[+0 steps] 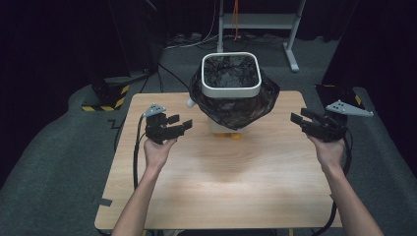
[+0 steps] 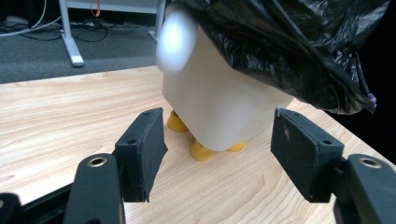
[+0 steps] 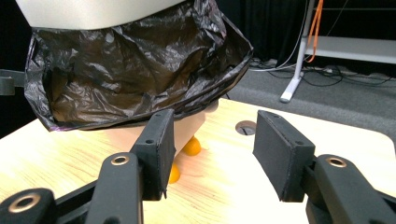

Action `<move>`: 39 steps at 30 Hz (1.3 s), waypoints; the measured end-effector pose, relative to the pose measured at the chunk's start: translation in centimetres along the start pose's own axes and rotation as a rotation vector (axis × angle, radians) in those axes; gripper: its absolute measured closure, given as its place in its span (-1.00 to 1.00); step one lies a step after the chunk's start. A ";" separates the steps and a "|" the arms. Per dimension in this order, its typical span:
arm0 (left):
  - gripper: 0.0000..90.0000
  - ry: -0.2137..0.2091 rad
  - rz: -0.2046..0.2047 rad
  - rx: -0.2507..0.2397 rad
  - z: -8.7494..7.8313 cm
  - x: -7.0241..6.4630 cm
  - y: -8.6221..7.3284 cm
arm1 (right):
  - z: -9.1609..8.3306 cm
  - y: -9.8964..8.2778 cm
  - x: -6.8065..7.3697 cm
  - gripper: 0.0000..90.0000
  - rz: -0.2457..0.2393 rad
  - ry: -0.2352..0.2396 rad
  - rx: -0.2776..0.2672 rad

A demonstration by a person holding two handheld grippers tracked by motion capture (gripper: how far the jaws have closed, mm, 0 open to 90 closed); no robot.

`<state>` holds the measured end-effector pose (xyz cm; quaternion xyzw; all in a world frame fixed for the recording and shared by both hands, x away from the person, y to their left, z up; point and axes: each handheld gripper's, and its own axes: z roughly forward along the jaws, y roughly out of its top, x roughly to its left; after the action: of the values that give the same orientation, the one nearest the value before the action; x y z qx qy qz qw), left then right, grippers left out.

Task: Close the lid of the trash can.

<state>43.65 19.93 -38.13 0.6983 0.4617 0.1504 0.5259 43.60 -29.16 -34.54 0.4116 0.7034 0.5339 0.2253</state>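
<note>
Wooden counter (image 1: 216, 177) under both outstretched forearms, left hand-held gripper (image 1: 179, 123) and right hand-held gripper (image 1: 301, 118) spread empty, pointing inward, bag-lined white bin (image 1: 231, 86) between them.

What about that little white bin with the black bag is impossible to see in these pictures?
- Bin: its inside, in the high view, hidden by the black bag lining it.
- Its upper walls, in both gripper views, draped by the bag's overhang.
- Its yellow feet: the count, partly hidden beneath its body.
- White knob, left gripper view: blurred.

overhead view; two close bin (image 1: 231, 78) views
</note>
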 end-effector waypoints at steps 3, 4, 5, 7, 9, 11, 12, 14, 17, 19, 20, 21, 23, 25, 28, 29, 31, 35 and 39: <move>-0.23 0.003 -0.004 0.000 0.1 0.1 -0.3 | 0.3 -0.4 0.0 0.08 0.005 0.004 0.010; -0.23 0.004 -0.004 0.002 0.1 0.2 -0.4 | 0.3 -0.5 0.0 0.08 0.005 0.003 0.011; -0.23 0.001 -0.013 0.000 0.2 0.2 -0.5 | 0.4 -0.7 0.0 0.08 0.005 0.004 0.011; -0.23 0.005 -0.009 0.002 0.2 0.3 -0.7 | 0.6 -0.9 0.1 0.09 0.009 0.006 0.016; -0.23 0.007 -0.011 0.005 0.3 0.4 -1.0 | 0.8 -1.2 0.1 0.09 0.006 0.006 0.022; -0.23 0.006 -0.023 0.006 0.4 0.5 -1.2 | 1.0 -1.5 0.2 0.09 0.011 0.008 0.026; -0.23 0.009 -0.017 0.006 0.4 0.6 -1.3 | 1.1 -1.6 0.2 0.08 0.012 0.009 0.028; -0.23 0.006 -0.027 0.006 0.4 0.7 -1.5 | 1.3 -1.8 0.3 0.08 0.012 0.010 0.034; -0.23 0.005 -0.038 0.004 0.5 0.9 -1.9 | 1.7 -2.1 0.4 0.07 0.011 0.009 0.046; -0.23 0.008 -0.038 0.009 0.6 1.0 -2.1 | 1.8 -2.4 0.5 0.07 0.012 0.010 0.055; -0.23 0.008 -0.041 0.015 0.7 1.1 -2.3 | 1.9 -2.4 0.5 0.07 0.010 0.009 0.055; -0.23 0.007 -0.043 0.018 0.8 1.1 -2.3 | 2.0 -2.6 0.6 0.07 0.012 0.008 0.060; -0.22 0.009 -0.048 0.022 0.9 1.2 -2.6 | 2.1 -2.8 0.6 0.07 0.011 0.009 0.063; -0.22 0.007 -0.053 0.024 1.0 1.3 -2.8 | 2.3 -3.0 0.6 0.07 0.014 0.009 0.066; -0.22 0.015 -0.046 0.031 1.2 1.4 -3.0 | 2.4 -3.3 0.6 0.07 0.018 0.009 0.069; -0.22 0.018 -0.045 0.032 1.2 1.4 -3.1 | 2.5 -3.4 0.6 0.07 0.021 0.009 0.072; -0.22 0.024 -0.050 0.029 1.3 1.4 -3.3 | 2.7 -3.6 0.6 0.07 0.022 0.011 0.077; -0.22 0.028 -0.055 0.035 1.6 1.5 -3.8 | 3.1 -4.0 0.8 0.07 0.017 0.007 0.087; -0.22 0.032 -0.052 0.050 2.1 1.5 -4.3 | 3.5 -4.4 1.0 0.07 0.014 0.006 0.093</move>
<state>43.82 19.98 -43.14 0.6967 0.4916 0.1362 0.5044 44.22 -26.77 -39.68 0.4247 0.7252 0.5036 0.2002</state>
